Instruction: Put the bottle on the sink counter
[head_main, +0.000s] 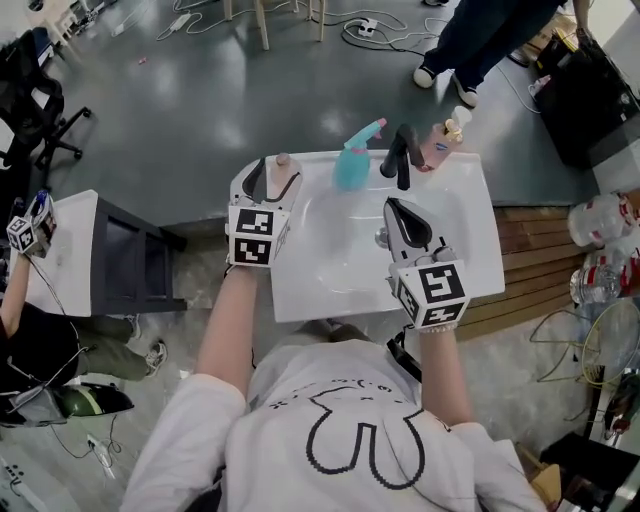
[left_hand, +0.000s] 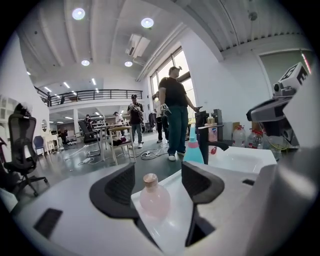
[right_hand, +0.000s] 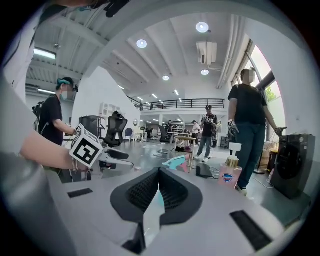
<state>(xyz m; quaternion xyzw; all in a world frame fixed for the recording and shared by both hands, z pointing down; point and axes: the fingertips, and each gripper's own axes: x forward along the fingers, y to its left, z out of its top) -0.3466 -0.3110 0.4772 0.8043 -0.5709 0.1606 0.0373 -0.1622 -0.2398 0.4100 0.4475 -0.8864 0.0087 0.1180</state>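
Observation:
A small round pink bottle with a tan cap stands upright on the left rear corner of the white sink counter. In the head view the bottle sits between the jaws of my left gripper. That gripper is open, with both pads clear of the bottle's sides. My right gripper hovers over the basin near the faucet. In its own view the right gripper is shut with nothing in it.
A teal spray bottle, a black faucet and a pink pump soap bottle line the counter's back edge. A white table stands to the left, a wooden pallet to the right. A person's legs are behind the sink.

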